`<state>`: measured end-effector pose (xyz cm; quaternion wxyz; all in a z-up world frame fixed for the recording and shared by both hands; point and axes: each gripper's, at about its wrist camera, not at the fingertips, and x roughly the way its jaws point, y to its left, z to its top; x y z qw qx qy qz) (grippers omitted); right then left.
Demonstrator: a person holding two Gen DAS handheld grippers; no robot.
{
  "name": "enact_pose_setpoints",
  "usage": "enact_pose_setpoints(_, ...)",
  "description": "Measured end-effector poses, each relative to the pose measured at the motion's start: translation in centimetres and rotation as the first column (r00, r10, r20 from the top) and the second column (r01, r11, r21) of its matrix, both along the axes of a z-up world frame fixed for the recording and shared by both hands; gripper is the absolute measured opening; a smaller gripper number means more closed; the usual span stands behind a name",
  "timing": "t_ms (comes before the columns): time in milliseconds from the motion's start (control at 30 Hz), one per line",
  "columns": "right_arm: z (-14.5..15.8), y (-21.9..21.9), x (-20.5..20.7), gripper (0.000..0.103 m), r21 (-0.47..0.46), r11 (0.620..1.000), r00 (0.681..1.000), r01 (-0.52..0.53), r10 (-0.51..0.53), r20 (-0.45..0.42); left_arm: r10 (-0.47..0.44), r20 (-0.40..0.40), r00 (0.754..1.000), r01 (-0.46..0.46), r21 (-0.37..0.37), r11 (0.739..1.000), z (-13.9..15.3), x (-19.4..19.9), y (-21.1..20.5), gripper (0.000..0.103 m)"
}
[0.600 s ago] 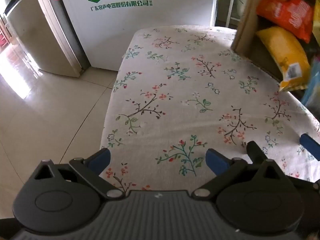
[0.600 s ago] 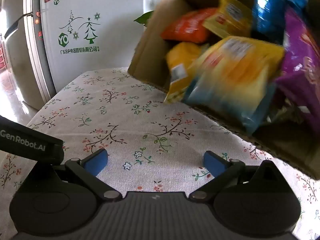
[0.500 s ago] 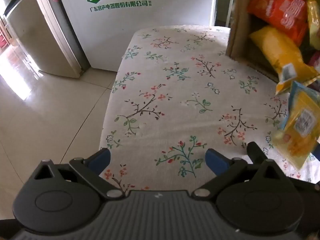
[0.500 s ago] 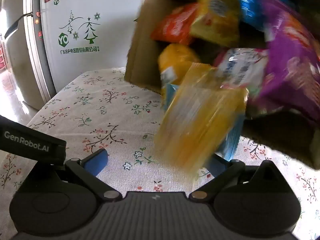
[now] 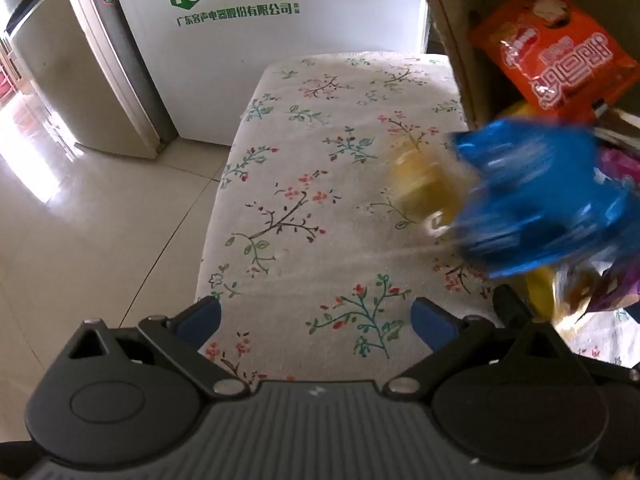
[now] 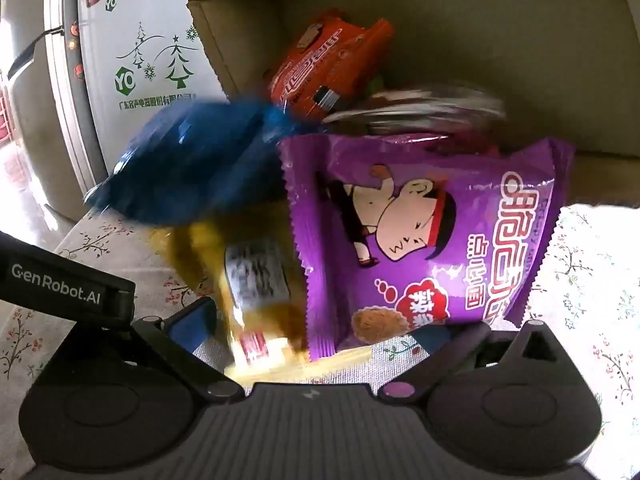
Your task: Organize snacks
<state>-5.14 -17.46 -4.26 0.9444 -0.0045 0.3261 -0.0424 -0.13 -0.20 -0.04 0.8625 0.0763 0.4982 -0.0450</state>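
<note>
A tipped cardboard box (image 6: 460, 40) spills snack bags onto the floral tablecloth (image 5: 320, 208). A blurred blue bag (image 5: 536, 196) tumbles in mid-air, also the blue bag (image 6: 188, 168) in the right wrist view. An orange bag (image 5: 556, 64) is still in the box (image 5: 452, 20), the same orange bag (image 6: 320, 68). A purple bag (image 6: 424, 244) and a blurred yellow bag (image 6: 248, 280) fall between the fingers of my right gripper (image 6: 308, 328), which is open and grips neither. My left gripper (image 5: 316, 316) is open over bare cloth with nothing between its fingers.
A white appliance (image 5: 256, 40) with green tree print stands beyond the table's far end, next to a grey fridge (image 5: 60, 72). Tiled floor (image 5: 80, 240) lies left of the table edge. The left gripper's body (image 6: 68, 284) shows in the right wrist view.
The box has tipped further and nearer. More bags have poured out: the blue and purple ones now fall in front of the grippers, and the yellow one has dropped lower. Both grippers stay open.
</note>
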Motion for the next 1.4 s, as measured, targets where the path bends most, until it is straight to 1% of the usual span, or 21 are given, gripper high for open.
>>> enact_pose_setpoints(467, -0.1, 0.0, -0.2, 0.103, 0.000, 1.000, 1.000, 0.002, -0.002, 0.001, -0.003, 0.019, 1.000, 0.003, 0.012, 1.000, 0.2, -0.2, -0.2, 0.101)
enact_pose_setpoints(1000, -0.2, 0.2, 0.1, 0.103, -0.005, 1.000, 1.000, 0.002, -0.002, -0.002, 0.019, 0.042, 0.999, -0.020, 0.025, 0.999, 0.4, -0.5, -0.3, 0.101)
enact_pose_setpoints(1267, -0.2, 0.2, 0.0, 0.103, -0.004, 1.000, 1.000, 0.002, -0.002, -0.001, 0.047, 0.062, 0.997, -0.048, 0.013, 0.999, 1.5, -1.1, 0.7, 0.101)
enact_pose_setpoints(1400, -0.2, 0.2, 0.0, 0.103, -0.004, 1.000, 1.000, 0.002, -0.002, -0.001, 0.054, 0.067, 0.996, -0.053, -0.024, 0.998, 2.5, -1.5, 1.2, 0.101)
